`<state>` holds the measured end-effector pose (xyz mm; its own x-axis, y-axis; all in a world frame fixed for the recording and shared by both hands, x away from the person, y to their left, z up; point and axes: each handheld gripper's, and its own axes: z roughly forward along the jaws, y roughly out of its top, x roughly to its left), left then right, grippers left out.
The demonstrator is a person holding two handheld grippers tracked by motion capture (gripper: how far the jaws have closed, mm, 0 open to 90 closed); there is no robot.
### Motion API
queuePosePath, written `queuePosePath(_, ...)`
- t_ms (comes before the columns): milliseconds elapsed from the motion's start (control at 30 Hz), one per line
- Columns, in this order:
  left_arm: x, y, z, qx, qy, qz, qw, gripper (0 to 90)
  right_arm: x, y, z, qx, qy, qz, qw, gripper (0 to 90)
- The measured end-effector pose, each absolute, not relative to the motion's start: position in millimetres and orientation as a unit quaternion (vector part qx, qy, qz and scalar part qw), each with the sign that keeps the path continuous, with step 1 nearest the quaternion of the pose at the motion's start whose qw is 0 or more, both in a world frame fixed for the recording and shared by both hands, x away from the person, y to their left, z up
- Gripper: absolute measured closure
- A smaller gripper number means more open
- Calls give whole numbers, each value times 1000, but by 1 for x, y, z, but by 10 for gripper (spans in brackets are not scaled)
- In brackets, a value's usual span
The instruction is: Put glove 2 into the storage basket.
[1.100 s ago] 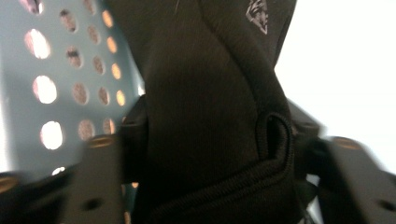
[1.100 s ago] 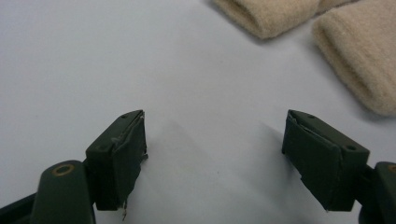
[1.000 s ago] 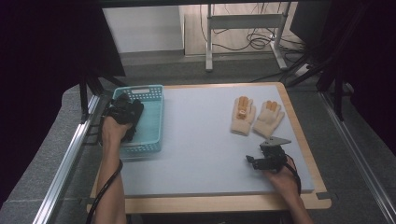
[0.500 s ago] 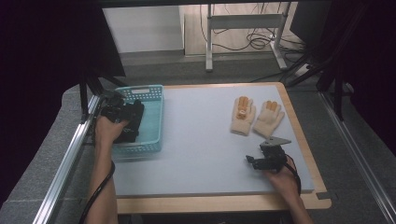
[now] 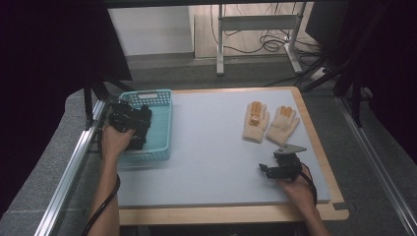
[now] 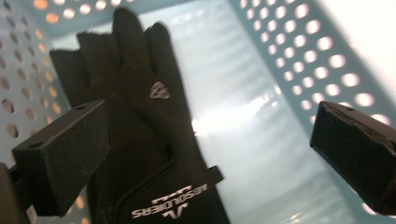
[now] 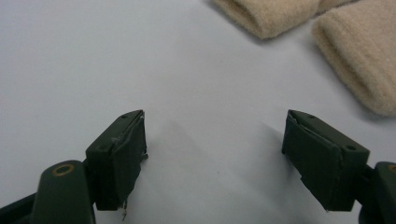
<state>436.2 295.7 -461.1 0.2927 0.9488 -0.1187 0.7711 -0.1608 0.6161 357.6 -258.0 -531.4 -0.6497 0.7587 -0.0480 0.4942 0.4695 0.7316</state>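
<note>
A pale grey mat (image 5: 216,147) covers a wooden-edged table, with dark surroundings and a cabled floor beyond it. At the mat's left end stands a turquoise perforated plastic basket (image 5: 162,123), and on its floor lies a black fabric glove with white lettering at the cuff (image 6: 140,116), flat, fingers pointing away from the camera in the left gripper view. The left gripper (image 6: 210,154) hangs over it inside the basket with its jaws wide apart, holding nothing; one jaw sits above the glove's palm edge, the other over bare basket floor. The glove looks light, limp and thin, so it would likely fold and dangle when lifted; the cuff or a pinch of bunched palm cloth seems the safest hold, since a flat grab on the smooth floor could slip. The right gripper (image 7: 215,158) rests low over the mat, jaws also spread and empty, near a pair of cream knitted gloves (image 5: 270,123) lying side by side
</note>
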Motion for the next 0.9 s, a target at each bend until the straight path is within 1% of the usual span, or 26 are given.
queuePosePath(467, 414, 257, -440, 771, 501, 176, 352, 0, 358, -258, -531, 375, 837, 353, 187, 211)
queuePosePath(600, 408, 240, -436, 786, 473, 184, 353, 0, 358, -258, -531, 375, 837, 353, 187, 211)
queuePosePath(900, 392, 200, -434, 806, 422, 174, 376, 0, 358, -258, -531, 375, 837, 353, 187, 211)
